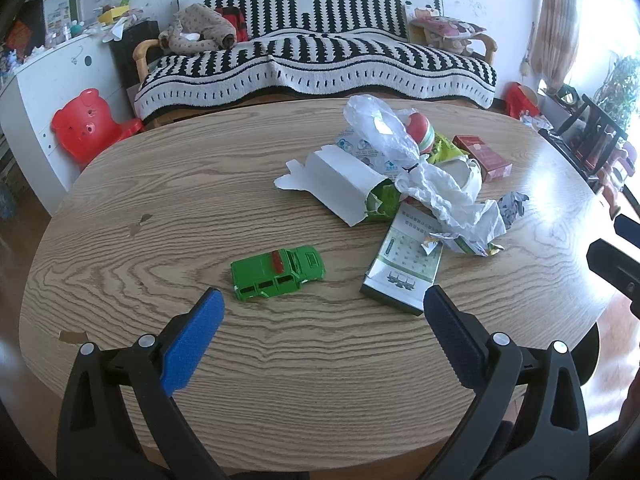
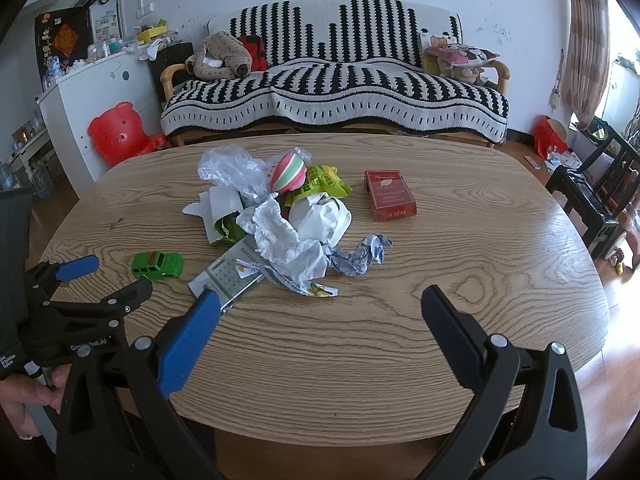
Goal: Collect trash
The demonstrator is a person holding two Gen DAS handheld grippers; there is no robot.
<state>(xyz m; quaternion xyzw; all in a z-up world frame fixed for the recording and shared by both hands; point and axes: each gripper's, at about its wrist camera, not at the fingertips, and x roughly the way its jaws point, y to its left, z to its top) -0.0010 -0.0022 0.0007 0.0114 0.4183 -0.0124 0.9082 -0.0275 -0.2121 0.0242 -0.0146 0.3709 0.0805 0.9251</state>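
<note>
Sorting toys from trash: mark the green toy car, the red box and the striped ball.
green toy car (image 1: 278, 274), left wrist view, on its roof.
red box (image 2: 389, 195), right wrist view, on its top face.
striped ball (image 2: 289, 178), right wrist view, on its side.

Green toy car, red box, black-and-white patterned sofa cover.

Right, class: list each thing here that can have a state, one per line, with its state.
Left gripper: open, empty.
Right gripper: open, empty.
White carton: torn open, on its side.
Red box: closed, flat.
Toy car: upright.
Tissue: crumpled.
Clear bag: crumpled.
</note>
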